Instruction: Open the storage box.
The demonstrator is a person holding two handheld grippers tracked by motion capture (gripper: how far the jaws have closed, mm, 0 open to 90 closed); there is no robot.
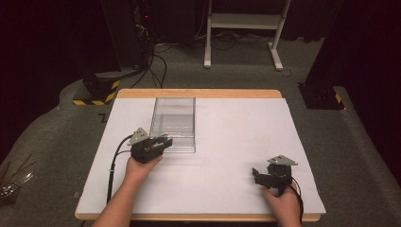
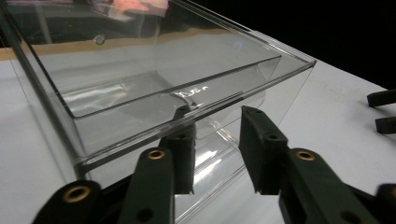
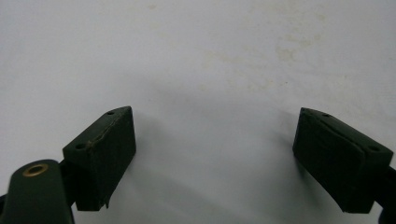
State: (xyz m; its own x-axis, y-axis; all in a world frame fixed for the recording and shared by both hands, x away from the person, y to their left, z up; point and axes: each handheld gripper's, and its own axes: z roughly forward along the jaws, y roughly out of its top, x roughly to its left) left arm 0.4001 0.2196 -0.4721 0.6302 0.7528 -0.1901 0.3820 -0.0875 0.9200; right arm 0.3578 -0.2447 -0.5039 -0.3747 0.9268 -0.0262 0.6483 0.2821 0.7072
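Nearest, the left hand-held gripper [image 2: 217, 149] has its jaws spread astride the near wall of the clear box [image 1: 173, 124], left of desk [image 1: 236, 142] centre; closing seems next; the right hand-held gripper [image 3: 215, 158] rests spread near the desk's right front corner.

Two black handheld grippers: left gripper [image 1: 163, 141] and right gripper [image 1: 255, 174], each topped with a grey three-cornered plate and trailing a black cable. Blocky black jaws with small screw holes (brass-ringed pivots on the linkages behind). Bare forearms, no sleeves in sight.
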